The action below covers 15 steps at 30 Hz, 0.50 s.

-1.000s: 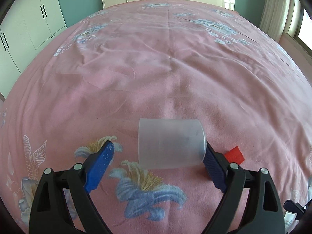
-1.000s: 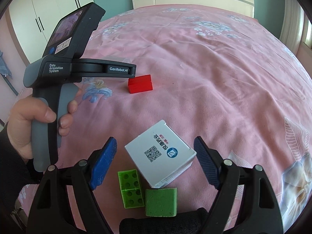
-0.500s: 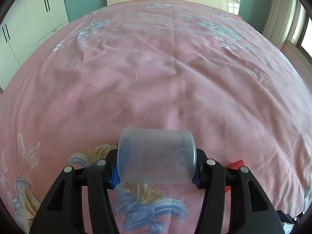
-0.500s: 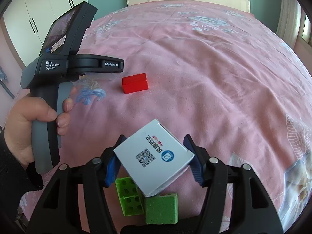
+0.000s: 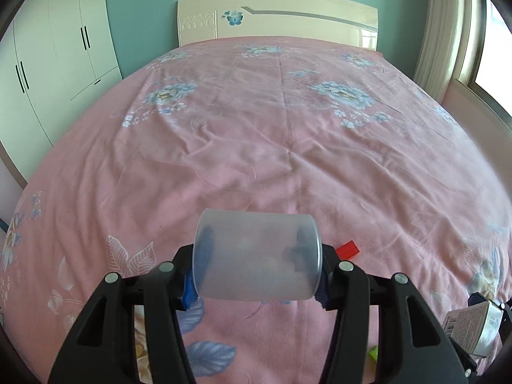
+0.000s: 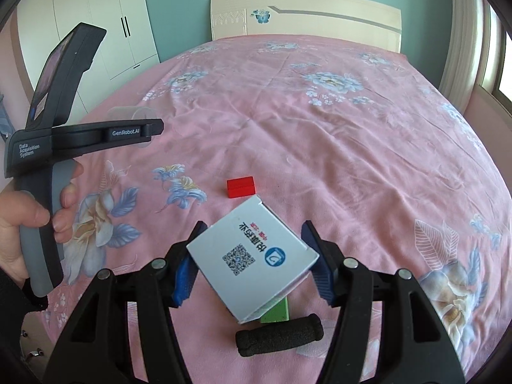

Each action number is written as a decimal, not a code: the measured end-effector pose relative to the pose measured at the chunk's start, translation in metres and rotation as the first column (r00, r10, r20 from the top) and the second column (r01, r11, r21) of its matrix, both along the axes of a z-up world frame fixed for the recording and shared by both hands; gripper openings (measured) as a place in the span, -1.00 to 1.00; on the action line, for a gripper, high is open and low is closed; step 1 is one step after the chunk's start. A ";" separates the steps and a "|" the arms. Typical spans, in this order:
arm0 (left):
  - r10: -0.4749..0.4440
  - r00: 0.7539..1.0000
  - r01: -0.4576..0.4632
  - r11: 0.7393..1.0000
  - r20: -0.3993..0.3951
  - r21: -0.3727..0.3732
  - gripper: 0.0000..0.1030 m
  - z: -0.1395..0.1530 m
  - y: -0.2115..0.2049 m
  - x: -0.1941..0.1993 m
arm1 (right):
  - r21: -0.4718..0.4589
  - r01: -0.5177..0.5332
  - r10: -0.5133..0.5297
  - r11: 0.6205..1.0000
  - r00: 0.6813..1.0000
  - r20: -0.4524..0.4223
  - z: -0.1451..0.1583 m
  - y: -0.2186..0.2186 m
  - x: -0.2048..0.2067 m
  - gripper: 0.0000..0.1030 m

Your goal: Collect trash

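Note:
My left gripper (image 5: 256, 280) is shut on a translucent plastic cup (image 5: 257, 254) lying sideways between its blue pads, lifted above the pink bedspread (image 5: 272, 147). The cup also shows faintly in the right wrist view (image 6: 128, 113) above the left gripper's body (image 6: 80, 134). My right gripper (image 6: 251, 260) is shut on a white carton (image 6: 252, 256) with a QR code and blue logo, held tilted above the bed. The carton's edge shows at the lower right of the left wrist view (image 5: 473, 329).
A red block (image 6: 240, 186) lies on the bed just beyond the carton; it also shows in the left wrist view (image 5: 348, 249). A green block (image 6: 275, 312) and a black foam roll (image 6: 278, 334) lie under the carton. A headboard (image 5: 278, 16) and white wardrobes (image 5: 48, 73) stand beyond.
Both grippers closed, the left on the cup and the right on the carton, then lifted them off the bedspread. The views now sit higher above the bed.

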<state>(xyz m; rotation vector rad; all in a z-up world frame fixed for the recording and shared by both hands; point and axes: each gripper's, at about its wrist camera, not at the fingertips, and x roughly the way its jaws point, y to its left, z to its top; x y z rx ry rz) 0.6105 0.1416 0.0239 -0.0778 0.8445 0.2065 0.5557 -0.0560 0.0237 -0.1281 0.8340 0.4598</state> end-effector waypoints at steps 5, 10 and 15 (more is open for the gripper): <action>-0.064 0.997 0.062 0.997 0.049 0.051 0.10 0.055 -0.016 -0.065 | -0.005 -0.008 0.009 1.000 0.997 0.071 0.054 -0.009 -0.043 0.18; -0.120 0.988 0.112 0.990 0.099 0.088 0.10 0.106 -0.033 -0.139 | -0.003 -0.009 0.009 1.000 0.990 0.139 0.108 -0.023 -0.099 0.18; -0.147 0.980 0.132 0.985 0.137 0.112 0.10 0.144 -0.046 -0.209 | 0.010 -0.013 0.010 1.000 0.980 0.201 0.155 -0.039 -0.161 0.18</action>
